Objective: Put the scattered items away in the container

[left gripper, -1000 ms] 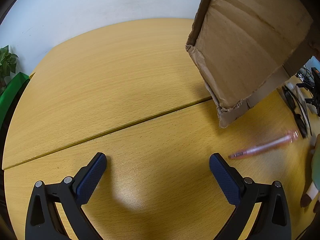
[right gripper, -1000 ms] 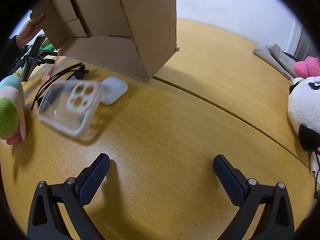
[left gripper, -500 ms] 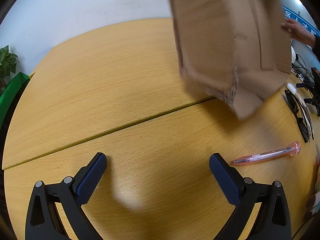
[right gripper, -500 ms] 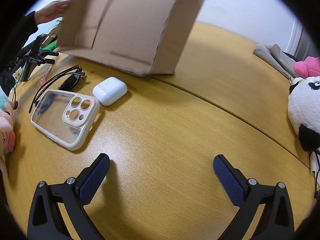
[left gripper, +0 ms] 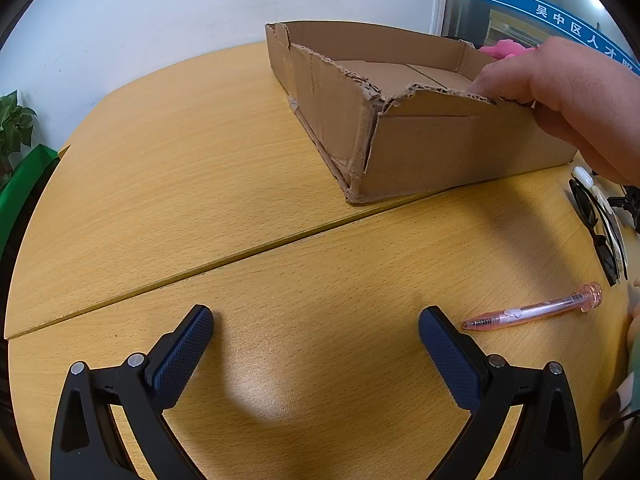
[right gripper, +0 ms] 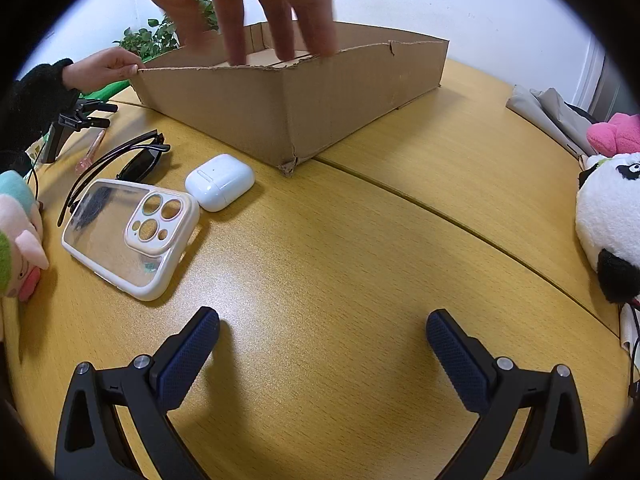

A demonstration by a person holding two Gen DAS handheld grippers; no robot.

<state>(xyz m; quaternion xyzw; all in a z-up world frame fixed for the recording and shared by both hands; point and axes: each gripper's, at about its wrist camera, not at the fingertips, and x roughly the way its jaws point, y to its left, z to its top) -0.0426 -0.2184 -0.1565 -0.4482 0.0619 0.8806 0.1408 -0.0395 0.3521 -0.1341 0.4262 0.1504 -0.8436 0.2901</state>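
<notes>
Nothing is packed yet: box (right gripper: 304,96) lies empty ahead of the right gripper (right gripper: 322,354); case (right gripper: 132,236), earbuds (right gripper: 219,182), glasses (right gripper: 132,160) remain ahead-left. Pen (left gripper: 532,312) lies just right of the left gripper (left gripper: 316,354). Both grippers are spread, nothing held.

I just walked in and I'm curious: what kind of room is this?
Probably an office or meeting room. A large wooden table made of joined sections stands by a plain white wall, with a potted plant behind and a glass partition with a blue lettered strip.

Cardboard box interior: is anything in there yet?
The shallow brown cardboard box shows only bare cardboard floor in the left wrist view. The near wall and a person's hand on the rim hide the closest strip of it.
</notes>
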